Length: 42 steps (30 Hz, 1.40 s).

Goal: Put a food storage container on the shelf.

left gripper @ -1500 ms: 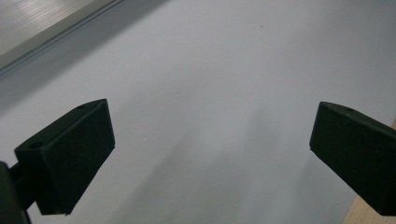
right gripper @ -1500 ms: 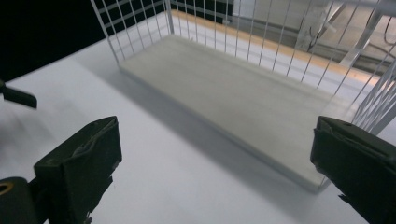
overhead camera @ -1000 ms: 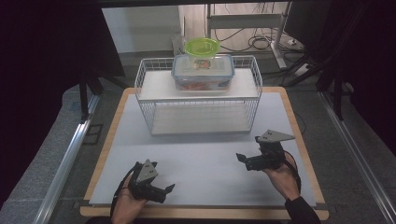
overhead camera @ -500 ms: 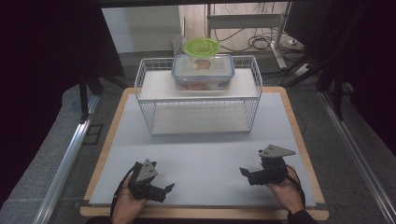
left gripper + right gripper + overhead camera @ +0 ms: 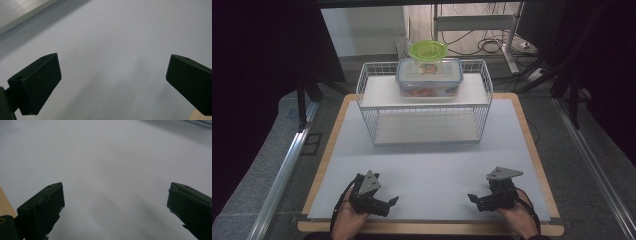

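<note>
— Start at the left for me. What is that hand doing?

— The left gripper (image 5: 384,203) sits low over the pale mat (image 5: 432,165), near the front edge of the table (image 5: 330,150). A hand wraps it from below, and its jaws point toward the middle of the table. In the left gripper view the two black jaws stand wide apart with bare mat between them; they pinch nothing.

— And in the middle?

— Farther back stands a white wire rack (image 5: 424,102) with two levels. On its upper shelf rests a clear lidded container (image 5: 428,77) with a blue-rimmed lid and something orange inside. A green-lidded tub (image 5: 428,50) sits on top of that container, touching its lid. Both are well apart from either gripper.

— The lower shelf?

— I can't make out anything lying on it from here.

— Now the right side.

— The right gripper (image 5: 476,199) is also near the front edge, held by the other hand, jaws turned inward toward the left one. The grey three-cornered plate rides on its top. In the right gripper view its jaws are spread wide too, with plain mat between them and a strip of the wooden table edge at the lower left.
</note>
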Each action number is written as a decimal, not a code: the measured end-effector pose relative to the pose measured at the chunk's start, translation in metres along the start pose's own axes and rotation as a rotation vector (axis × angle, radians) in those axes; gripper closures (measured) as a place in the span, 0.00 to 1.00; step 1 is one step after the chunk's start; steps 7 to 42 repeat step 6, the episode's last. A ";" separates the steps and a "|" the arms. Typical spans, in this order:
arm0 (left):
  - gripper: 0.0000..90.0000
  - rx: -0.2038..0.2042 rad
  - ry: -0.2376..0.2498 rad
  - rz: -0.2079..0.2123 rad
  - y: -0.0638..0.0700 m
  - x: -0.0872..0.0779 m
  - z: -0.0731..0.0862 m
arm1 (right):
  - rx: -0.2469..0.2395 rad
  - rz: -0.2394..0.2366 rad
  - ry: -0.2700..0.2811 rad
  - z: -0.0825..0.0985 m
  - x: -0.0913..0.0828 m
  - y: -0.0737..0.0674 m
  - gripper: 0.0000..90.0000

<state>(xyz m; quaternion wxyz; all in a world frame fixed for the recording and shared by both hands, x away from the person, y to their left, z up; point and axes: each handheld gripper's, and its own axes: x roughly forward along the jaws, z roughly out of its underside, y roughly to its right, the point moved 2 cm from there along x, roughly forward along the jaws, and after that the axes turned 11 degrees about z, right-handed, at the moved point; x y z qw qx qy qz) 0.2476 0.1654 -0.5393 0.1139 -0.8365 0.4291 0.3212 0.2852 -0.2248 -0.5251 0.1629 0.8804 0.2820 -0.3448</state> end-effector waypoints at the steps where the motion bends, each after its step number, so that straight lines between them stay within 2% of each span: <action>1: 0.00 -0.003 -0.001 0.001 0.000 0.000 0.000 | -0.005 0.000 -0.003 0.000 0.000 0.000 0.01; 6: 0.00 -0.001 -0.003 0.002 0.000 0.000 -0.001 | -0.015 0.019 -0.020 0.002 0.002 0.000 0.01; 42: 0.00 -0.001 -0.003 0.002 0.000 0.000 -0.001 | -0.015 0.019 -0.020 0.002 0.002 0.000 0.01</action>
